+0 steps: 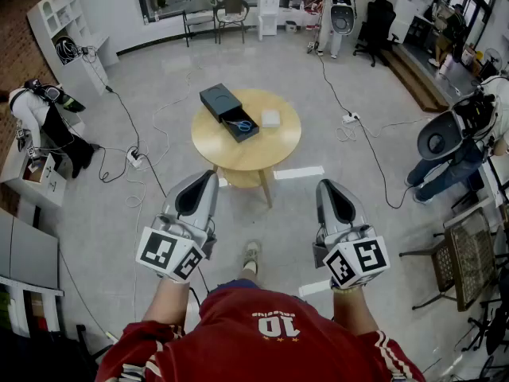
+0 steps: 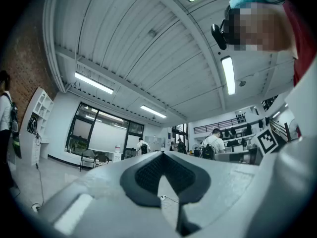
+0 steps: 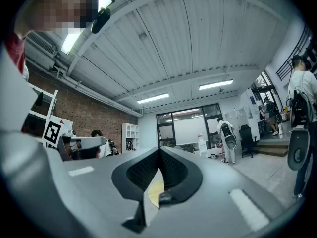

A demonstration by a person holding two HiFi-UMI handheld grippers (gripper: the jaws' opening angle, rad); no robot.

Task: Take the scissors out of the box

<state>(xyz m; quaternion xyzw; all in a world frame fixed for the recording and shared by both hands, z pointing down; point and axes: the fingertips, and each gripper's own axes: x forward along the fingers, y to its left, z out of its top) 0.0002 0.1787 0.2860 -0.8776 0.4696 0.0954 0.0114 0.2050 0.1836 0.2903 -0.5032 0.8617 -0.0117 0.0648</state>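
Observation:
In the head view a round wooden table (image 1: 256,154) stands a few steps ahead on the floor. On it lies an open black box (image 1: 237,130) with blue-handled scissors (image 1: 242,124) inside, and its black lid (image 1: 219,99) rests just behind. My left gripper (image 1: 206,177) and right gripper (image 1: 325,185) are held close to my body, well short of the table, both pointing forward. In the left gripper view my left gripper (image 2: 162,153) has its jaws together with nothing between them. In the right gripper view my right gripper (image 3: 159,149) is likewise shut and empty, with the table's yellow top showing below.
A small white block (image 1: 271,118) sits on the table right of the box. Cables (image 1: 135,146) and a white strip (image 1: 299,173) lie on the floor around the table. A seated person (image 1: 457,146) is at the right, another person (image 1: 44,118) at the left, and a metal chair (image 1: 461,261) stands nearby.

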